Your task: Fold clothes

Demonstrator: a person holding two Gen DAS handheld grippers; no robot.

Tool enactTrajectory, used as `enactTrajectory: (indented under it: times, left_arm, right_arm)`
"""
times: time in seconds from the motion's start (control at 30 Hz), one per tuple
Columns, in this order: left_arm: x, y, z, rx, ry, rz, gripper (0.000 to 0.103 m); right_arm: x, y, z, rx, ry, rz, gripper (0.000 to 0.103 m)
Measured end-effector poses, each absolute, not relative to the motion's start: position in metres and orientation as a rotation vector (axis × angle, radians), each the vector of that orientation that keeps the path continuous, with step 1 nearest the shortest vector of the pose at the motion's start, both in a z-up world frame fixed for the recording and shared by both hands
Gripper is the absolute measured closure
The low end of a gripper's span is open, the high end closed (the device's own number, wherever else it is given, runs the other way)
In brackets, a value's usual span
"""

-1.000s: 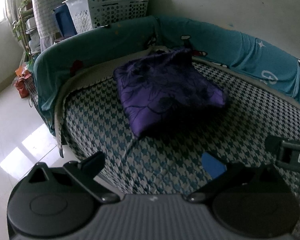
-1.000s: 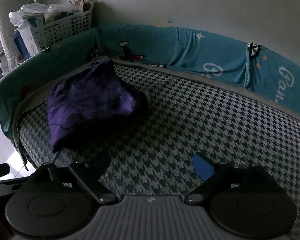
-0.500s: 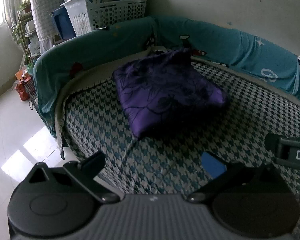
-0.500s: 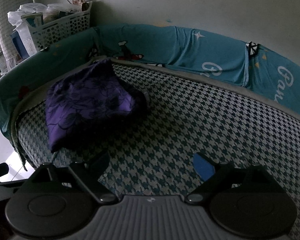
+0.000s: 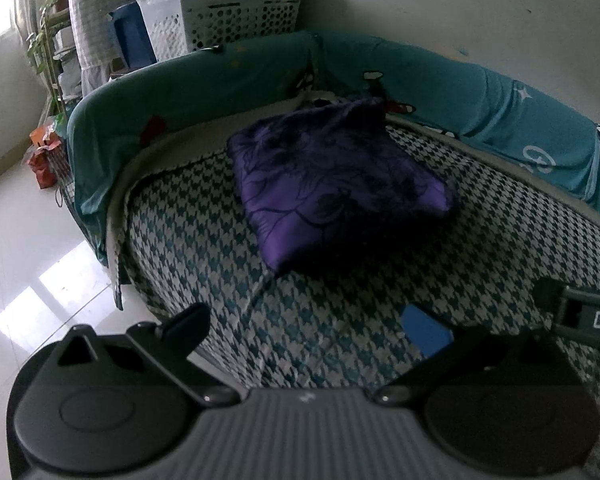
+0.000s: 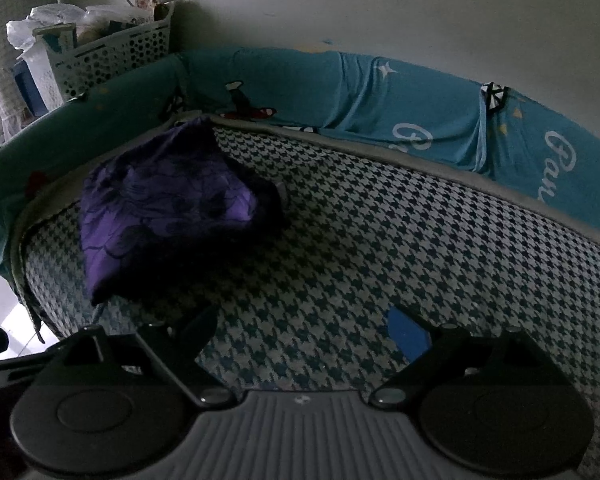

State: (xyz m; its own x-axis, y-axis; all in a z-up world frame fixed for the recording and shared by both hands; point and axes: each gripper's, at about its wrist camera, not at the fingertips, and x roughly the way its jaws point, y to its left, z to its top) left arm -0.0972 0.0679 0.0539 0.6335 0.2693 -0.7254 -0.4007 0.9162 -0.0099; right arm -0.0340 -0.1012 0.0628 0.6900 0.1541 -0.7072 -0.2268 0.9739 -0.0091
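A purple patterned garment [image 5: 332, 184] lies folded into a bundle on the houndstooth bed surface [image 5: 204, 240], near the far left corner. In the right wrist view the same garment [image 6: 164, 204] sits up and to the left. My left gripper [image 5: 306, 328] hovers open over the bed's near edge, short of the garment, with nothing between its fingers. My right gripper [image 6: 300, 328] is open too, over bare houndstooth fabric [image 6: 380, 248], to the right of the garment. Part of the other gripper's body [image 5: 580, 316] shows at the right of the left wrist view.
A teal padded bumper [image 6: 380, 100] runs round the bed's back and left sides. White plastic baskets [image 5: 236, 16] full of things stand behind it. A shiny white floor [image 5: 24, 240] lies left of the bed, with a small orange bag [image 5: 42, 156] on it.
The garment has not moved. Both grippers stay open, and the left wrist view has shifted only slightly.
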Motion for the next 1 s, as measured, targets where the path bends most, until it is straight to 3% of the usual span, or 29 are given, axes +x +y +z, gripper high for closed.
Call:
enactTrajectory:
  times: [1.0]
  left_arm:
    - [-0.0954,0.0647,0.0513,-0.184,0.811,0.377,0.000]
  right_arm:
    - [-0.0371,-0.0996,0.0584,-0.126,0.788,0.145,0.005]
